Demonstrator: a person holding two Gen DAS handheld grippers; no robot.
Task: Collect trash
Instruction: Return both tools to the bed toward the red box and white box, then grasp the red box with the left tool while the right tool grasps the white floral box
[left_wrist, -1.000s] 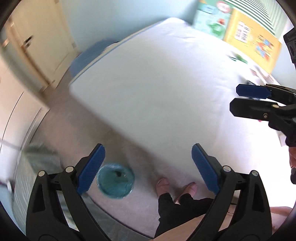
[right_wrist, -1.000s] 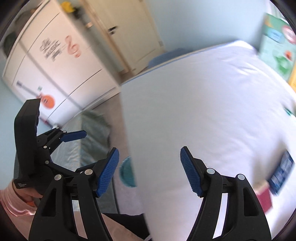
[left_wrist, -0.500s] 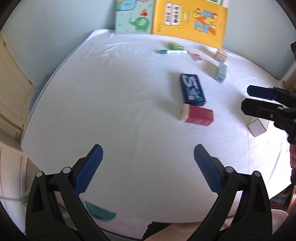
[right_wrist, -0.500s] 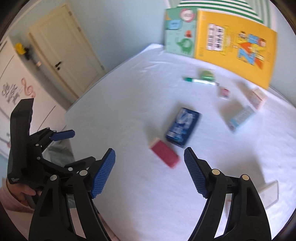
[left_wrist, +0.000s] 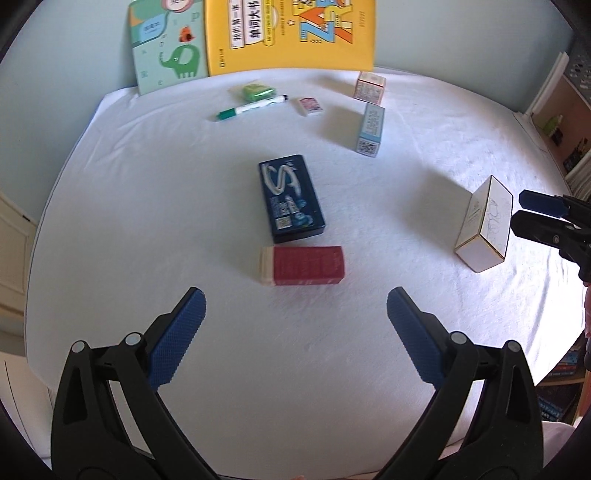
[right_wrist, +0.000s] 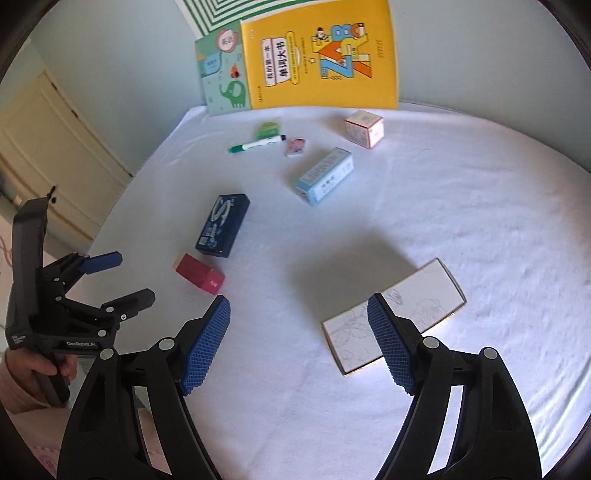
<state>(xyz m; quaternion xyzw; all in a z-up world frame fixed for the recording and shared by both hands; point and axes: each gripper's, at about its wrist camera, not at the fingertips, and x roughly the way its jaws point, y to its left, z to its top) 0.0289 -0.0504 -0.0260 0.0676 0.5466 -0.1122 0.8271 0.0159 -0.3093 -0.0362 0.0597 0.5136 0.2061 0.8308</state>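
Observation:
Several small boxes lie scattered on a white bed (left_wrist: 147, 221). A red box (left_wrist: 303, 266) rests just beyond my left gripper (left_wrist: 295, 306), which is open and holds nothing. Behind it lies a dark blue box (left_wrist: 291, 199). Further back are a light blue box (left_wrist: 370, 129) and a pink-white cube box (left_wrist: 369, 86). My right gripper (right_wrist: 299, 314) is open and empty above the sheet. A white box with line drawings (right_wrist: 424, 295) lies past its tips, partly behind the right finger. The left gripper (right_wrist: 118, 277) shows at the left of the right wrist view.
A green marker (left_wrist: 251, 108), a green packet (left_wrist: 255, 90) and a small pink eraser (left_wrist: 311, 106) lie near the back. A yellow book (left_wrist: 291, 33) and a green book (left_wrist: 166, 48) lean on the wall. Shelves (left_wrist: 561, 122) stand to the right, and a door (right_wrist: 55, 147) to the left.
Both views have swung from the bed's edge, the floor and a teal bin onto the bed top with its boxes. The right jaws stand a little wider than a second ago.

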